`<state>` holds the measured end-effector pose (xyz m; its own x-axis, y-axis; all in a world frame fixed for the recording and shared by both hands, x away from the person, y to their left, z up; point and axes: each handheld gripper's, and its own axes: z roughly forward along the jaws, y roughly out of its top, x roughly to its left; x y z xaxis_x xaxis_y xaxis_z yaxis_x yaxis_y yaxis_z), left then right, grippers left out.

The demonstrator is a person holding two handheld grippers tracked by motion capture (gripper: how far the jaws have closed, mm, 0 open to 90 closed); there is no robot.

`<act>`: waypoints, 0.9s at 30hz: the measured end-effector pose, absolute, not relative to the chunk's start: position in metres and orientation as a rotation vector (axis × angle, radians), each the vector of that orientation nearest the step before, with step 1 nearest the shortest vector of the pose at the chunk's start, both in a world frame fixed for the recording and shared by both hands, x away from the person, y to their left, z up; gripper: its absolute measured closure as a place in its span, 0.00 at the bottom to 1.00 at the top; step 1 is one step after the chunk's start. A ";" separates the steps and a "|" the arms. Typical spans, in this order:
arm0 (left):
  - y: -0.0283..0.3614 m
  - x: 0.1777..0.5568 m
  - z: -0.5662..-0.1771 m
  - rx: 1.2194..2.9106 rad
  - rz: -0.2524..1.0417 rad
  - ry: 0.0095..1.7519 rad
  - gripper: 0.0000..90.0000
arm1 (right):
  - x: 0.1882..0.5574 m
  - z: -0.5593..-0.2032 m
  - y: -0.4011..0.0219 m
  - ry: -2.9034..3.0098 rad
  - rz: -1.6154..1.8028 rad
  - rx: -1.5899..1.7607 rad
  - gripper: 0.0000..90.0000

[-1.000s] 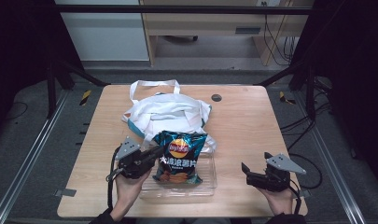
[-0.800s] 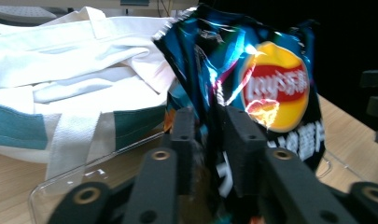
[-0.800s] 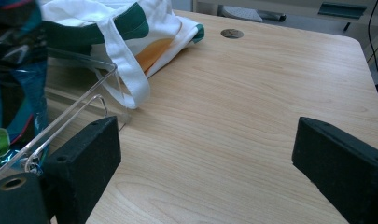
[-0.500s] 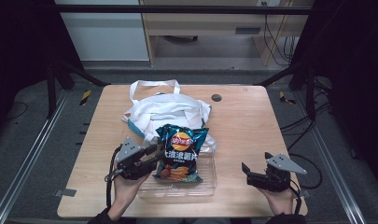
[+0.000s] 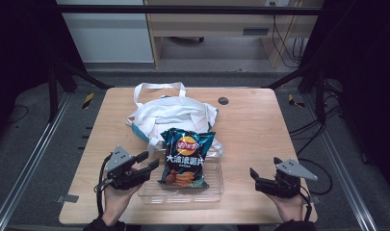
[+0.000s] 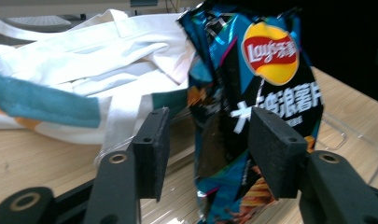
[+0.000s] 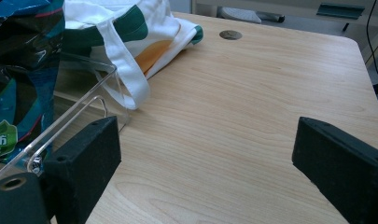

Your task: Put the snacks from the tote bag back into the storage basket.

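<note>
A dark blue bag of crisps (image 5: 185, 156) stands tilted in a clear plastic tray (image 5: 216, 185), its top leaning on a white cloth tote bag (image 5: 173, 113). My left gripper (image 5: 149, 160) sits just left of the crisps, level with the table. Its jaws have just been opening and stand open. In the left gripper view the crisps (image 6: 266, 70) show between and beyond the pads (image 6: 151, 149), which do not press on them. My right gripper (image 5: 256, 177) rests open at the front right with bare table between its pads (image 7: 84, 158).
The tote bag (image 7: 144, 32) with green and orange patches spreads over the table's middle, one strap hanging by the tray's corner (image 7: 79, 112). A round cable hole (image 5: 223, 100) lies at the back. Bare wood stretches right of the tray.
The left gripper's jaws have opened and let go of the crisps, and the gripper has drawn back to the left. The bag now stands in the tray. The right gripper has stayed put.
</note>
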<state>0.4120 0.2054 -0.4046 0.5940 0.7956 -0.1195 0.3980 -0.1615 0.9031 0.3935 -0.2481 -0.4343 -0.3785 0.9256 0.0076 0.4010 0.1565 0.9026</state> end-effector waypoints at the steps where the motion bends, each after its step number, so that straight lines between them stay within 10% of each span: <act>1: 0.208 0.412 -0.406 1.778 0.471 0.985 0.50 | 0.393 -0.434 -0.248 1.865 1.185 1.260 0.09; 27: 0.261 0.417 -0.439 1.808 0.570 1.128 0.44 | 0.393 -0.434 -0.248 1.863 1.173 1.263 0.08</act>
